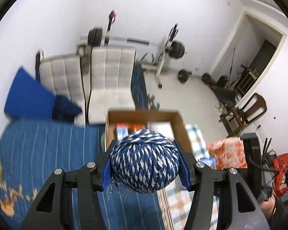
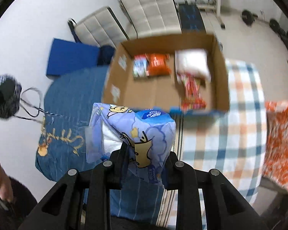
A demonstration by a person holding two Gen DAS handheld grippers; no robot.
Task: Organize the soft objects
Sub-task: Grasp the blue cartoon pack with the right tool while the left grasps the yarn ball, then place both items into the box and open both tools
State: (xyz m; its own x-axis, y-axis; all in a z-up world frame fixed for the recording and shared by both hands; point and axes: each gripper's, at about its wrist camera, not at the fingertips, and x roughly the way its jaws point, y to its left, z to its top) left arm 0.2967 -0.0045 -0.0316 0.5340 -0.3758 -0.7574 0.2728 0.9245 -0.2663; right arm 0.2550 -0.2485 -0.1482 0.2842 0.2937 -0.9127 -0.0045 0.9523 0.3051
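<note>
left tongs [image 1: 145,164]: mine, clamped on the blue-and-white rope ball [image 1: 144,161]; blue pads [image 1: 184,172] press both its sides, frayed strands hang under it
rope ball position: held in the air above the blue striped cloth [image 1: 48,149], just short of the cardboard box's [image 1: 113,130] near wall
right tongs [image 2: 146,164]: mine, gripping the lower end of a soft tissue pack [image 2: 136,132] in lilac cartoon wrap; its top shows a blue oval label
tissue pack position: held up off the cloth, in front of the box's near edge, over the seam between blue cloth and checked blanket [image 2: 230,134]
box contents: blue-white packet [image 2: 139,67] and orange packet [image 2: 157,64] side by side at the far left; white pillow-like pack [image 2: 193,61] far right, touching a red patterned packet [image 2: 192,90] that runs along the right wall
outside box: orange-white patterned soft item [image 2: 280,145] on the checked blanket's right edge
background: white quilted chairs [image 1: 109,72], weight bench with barbell [image 1: 170,49], blue mat [image 1: 28,94] at left
image quality: motion blur in both views, so packet print isn't readable
</note>
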